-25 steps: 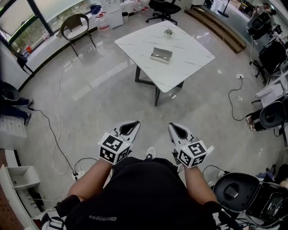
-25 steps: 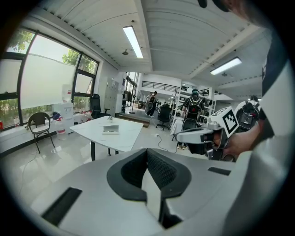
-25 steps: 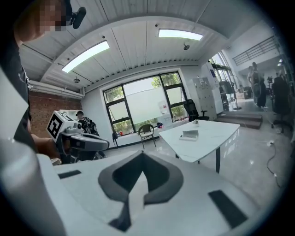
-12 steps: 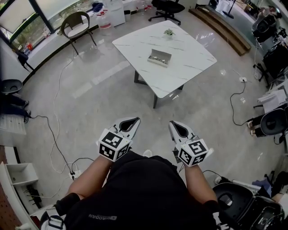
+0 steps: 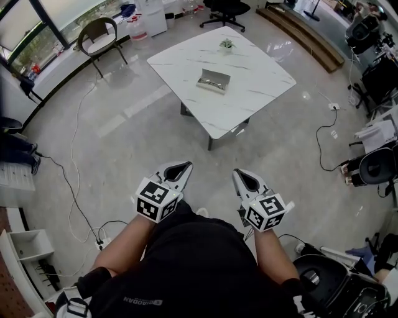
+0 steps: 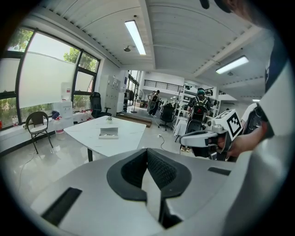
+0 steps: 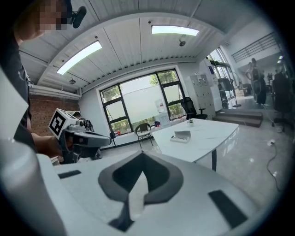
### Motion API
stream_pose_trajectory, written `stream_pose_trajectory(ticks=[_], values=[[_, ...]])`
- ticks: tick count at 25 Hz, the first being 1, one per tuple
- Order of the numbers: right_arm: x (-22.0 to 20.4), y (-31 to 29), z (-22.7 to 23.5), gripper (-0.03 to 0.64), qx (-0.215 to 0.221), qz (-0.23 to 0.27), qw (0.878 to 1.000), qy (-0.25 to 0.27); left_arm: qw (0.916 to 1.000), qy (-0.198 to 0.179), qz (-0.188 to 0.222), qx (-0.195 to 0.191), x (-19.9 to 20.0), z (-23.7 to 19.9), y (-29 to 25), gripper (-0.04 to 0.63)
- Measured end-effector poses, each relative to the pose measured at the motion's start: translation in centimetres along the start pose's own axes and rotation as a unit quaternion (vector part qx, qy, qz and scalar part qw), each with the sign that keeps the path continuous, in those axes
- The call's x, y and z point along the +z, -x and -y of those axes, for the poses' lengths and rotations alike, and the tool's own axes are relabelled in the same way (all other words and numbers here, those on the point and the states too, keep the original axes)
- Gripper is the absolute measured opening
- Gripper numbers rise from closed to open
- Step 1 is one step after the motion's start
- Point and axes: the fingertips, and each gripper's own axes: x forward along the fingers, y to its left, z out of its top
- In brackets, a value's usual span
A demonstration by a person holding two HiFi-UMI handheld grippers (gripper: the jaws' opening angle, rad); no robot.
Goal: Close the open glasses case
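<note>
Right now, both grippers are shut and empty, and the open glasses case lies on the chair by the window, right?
Not the chair: the head view shows the glasses case lying on the white table. The left gripper and right gripper are indeed shut and empty.

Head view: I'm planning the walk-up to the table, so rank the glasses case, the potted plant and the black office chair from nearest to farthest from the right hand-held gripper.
From the right hand-held gripper:
1. glasses case, middle of the white table.
2. potted plant, near the table's far edge.
3. black office chair, on the floor beyond the table.
</note>
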Motion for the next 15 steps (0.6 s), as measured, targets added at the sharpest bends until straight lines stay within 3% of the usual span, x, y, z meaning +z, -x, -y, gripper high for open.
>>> stream_pose_trajectory(ticks=[8, 15], values=[[-0.2, -1.7, 2.1, 0.002, -0.017, -0.008, 1.0, -0.007, 0.9997, 0.001, -0.013, -0.02, -0.2, -1.7, -2.8, 0.003], [1.5, -4.6, 4.7, 0.002, -0.023, -0.018, 1.0, -0.001, 0.9995, 0.001, -0.009, -0.029, 2.3, -4.7, -6.4, 0.003]])
